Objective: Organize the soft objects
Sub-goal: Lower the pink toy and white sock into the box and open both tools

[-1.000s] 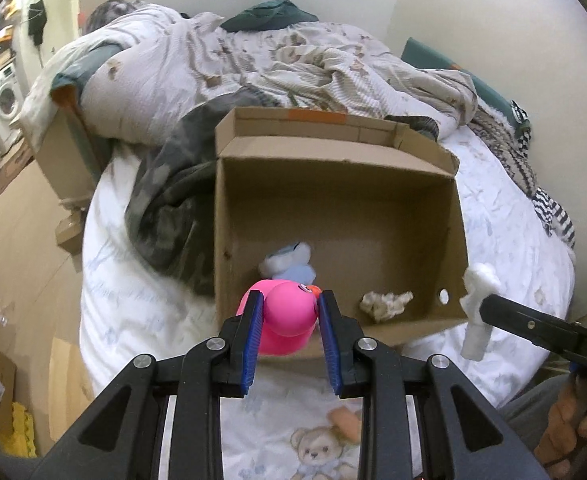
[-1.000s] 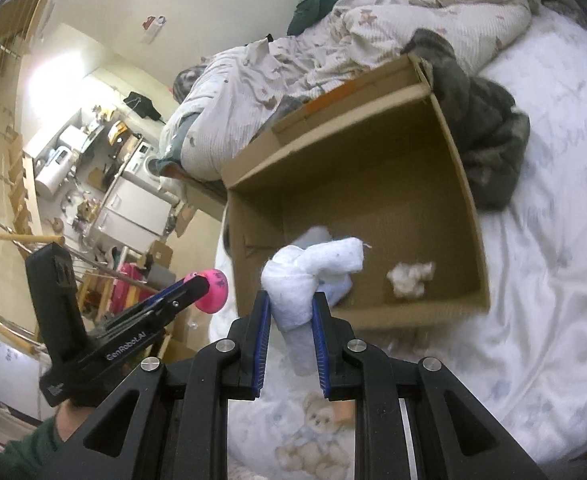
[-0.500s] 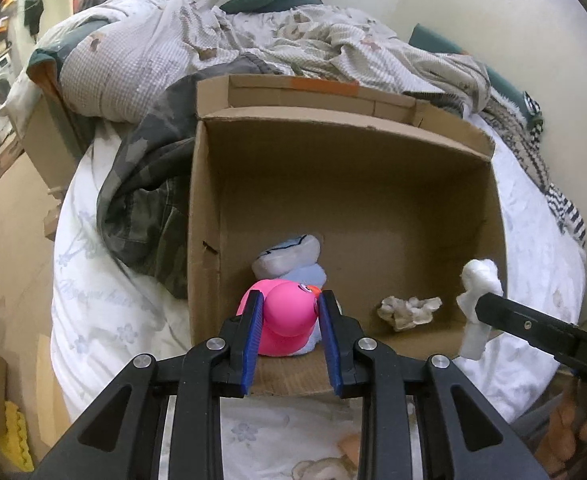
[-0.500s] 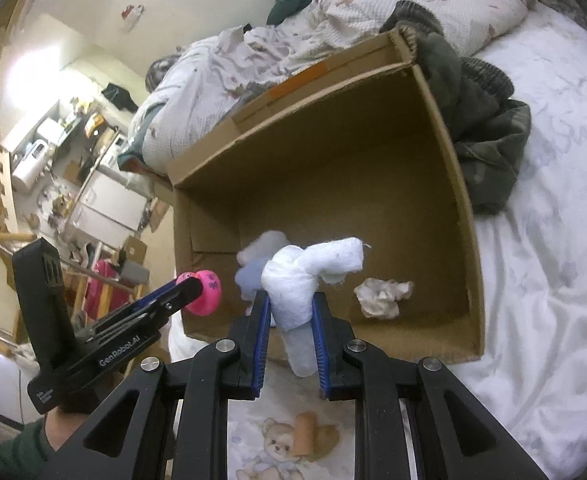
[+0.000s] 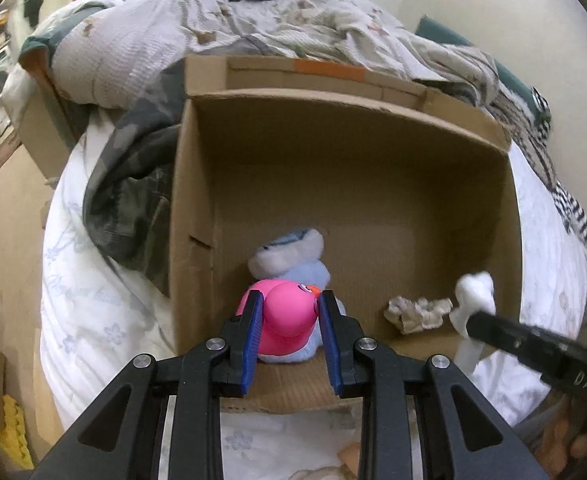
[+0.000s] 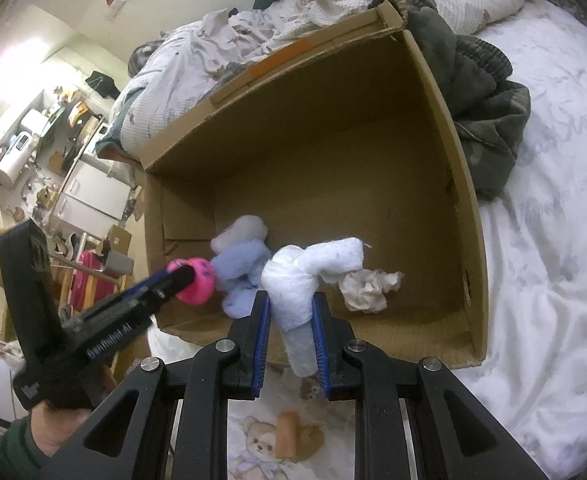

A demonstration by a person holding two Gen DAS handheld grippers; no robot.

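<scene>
An open cardboard box (image 5: 373, 152) (image 6: 445, 168) stands on the bed. My left gripper (image 5: 289, 320) is shut on a pink soft toy (image 5: 289, 320), also seen in the right wrist view (image 6: 197, 284), held over the box's near wall. My right gripper (image 6: 291, 320) is shut on a knotted white cloth (image 6: 301, 276), which shows in the left wrist view (image 5: 473, 296) above the box's near right corner. Inside the box lie a blue and grey plush (image 5: 289, 256) (image 6: 241, 268) and a crumpled beige wad (image 5: 417, 312) (image 6: 369, 290).
A camouflage jacket (image 5: 133, 184) (image 6: 481, 120) lies against the box's side. Rumpled bedding (image 5: 253, 28) is piled behind it. The white sheet (image 6: 553, 240) surrounds the box, with a teddy bear print (image 6: 277, 440) under my grippers. The bed's edge and floor (image 5: 5, 208) lie left.
Both grippers have moved forward toward the box with their objects. The pink toy and the white cloth now hang over the box's near edge.
</scene>
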